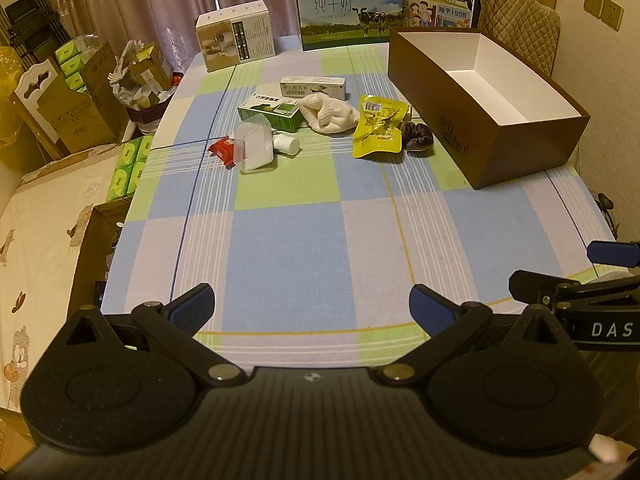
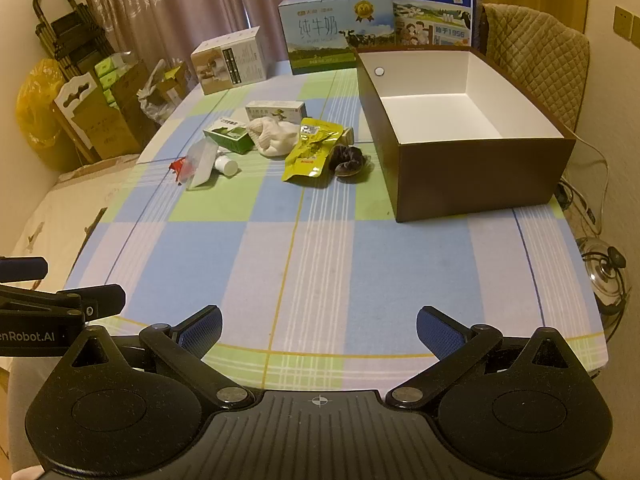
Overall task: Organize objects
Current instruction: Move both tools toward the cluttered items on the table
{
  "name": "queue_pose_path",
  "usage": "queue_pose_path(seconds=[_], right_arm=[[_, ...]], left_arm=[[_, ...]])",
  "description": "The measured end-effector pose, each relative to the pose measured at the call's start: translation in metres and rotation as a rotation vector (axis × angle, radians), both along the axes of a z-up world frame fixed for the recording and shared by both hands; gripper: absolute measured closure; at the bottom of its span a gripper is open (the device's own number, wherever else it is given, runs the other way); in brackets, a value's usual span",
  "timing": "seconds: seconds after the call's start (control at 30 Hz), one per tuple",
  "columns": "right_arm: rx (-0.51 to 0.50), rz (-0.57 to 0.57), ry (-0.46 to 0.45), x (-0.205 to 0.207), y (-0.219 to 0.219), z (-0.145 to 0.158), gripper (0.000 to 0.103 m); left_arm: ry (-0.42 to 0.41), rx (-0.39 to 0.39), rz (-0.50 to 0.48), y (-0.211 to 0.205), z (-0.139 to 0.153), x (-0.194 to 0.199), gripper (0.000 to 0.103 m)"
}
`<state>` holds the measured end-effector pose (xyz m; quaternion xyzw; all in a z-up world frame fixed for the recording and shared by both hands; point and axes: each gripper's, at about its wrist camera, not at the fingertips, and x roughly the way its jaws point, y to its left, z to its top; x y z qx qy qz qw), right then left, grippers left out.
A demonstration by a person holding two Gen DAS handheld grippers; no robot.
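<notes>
A cluster of loose items lies mid-table: a yellow snack pouch (image 1: 378,127) (image 2: 311,149), a dark scrunchie (image 1: 418,136) (image 2: 349,159), a white cloth (image 1: 330,114) (image 2: 272,136), two green-white cartons (image 1: 272,112) (image 1: 313,87), a clear plastic container (image 1: 254,144) (image 2: 199,163), a white bottle (image 1: 286,144) and a red packet (image 1: 222,149). An empty brown box (image 1: 500,136) (image 2: 476,172) with a white inside stands to their right. My left gripper (image 1: 312,306) and right gripper (image 2: 319,330) hover open over the near table edge, far from the items, holding nothing.
The checked tablecloth (image 1: 296,240) (image 2: 320,248) covers the table. Milk cartons (image 1: 346,8) (image 2: 334,28) and a white box (image 1: 236,36) stand at the far edge. Cardboard boxes and tissue packs (image 1: 128,168) crowd the left side; a padded chair (image 2: 540,68) is behind the brown box.
</notes>
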<state>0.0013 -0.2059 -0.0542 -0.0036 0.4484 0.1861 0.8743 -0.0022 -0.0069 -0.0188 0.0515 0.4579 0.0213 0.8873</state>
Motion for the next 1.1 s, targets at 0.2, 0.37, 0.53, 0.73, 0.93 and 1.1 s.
queue_pose_path(seconds=[0.2,0.37,0.53,0.73,0.93,1.1], right_arm=[[-0.006,0.003,0.007,0.002,0.002,-0.001,0.002],[-0.01,0.005,0.011,0.004,0.003,-0.001,0.002],[-0.013,0.006,0.016,0.005,0.004,-0.001,0.002],[-0.013,0.008,0.018,0.006,0.004,-0.001,0.002],[-0.019,0.009,0.02,0.008,0.005,-0.003,0.002],[-0.03,0.01,0.023,0.012,0.007,-0.006,0.002]], left_arm=[[0.004,-0.002,0.0,-0.001,-0.005,0.0,0.001],[0.01,-0.006,0.0,0.001,-0.006,0.0,0.001],[0.014,-0.008,-0.002,0.003,-0.005,0.002,0.001],[0.02,-0.011,-0.003,0.003,-0.006,0.004,0.001],[0.025,-0.013,-0.003,0.005,-0.007,0.006,0.001],[0.03,-0.013,0.0,0.008,-0.01,0.011,0.001]])
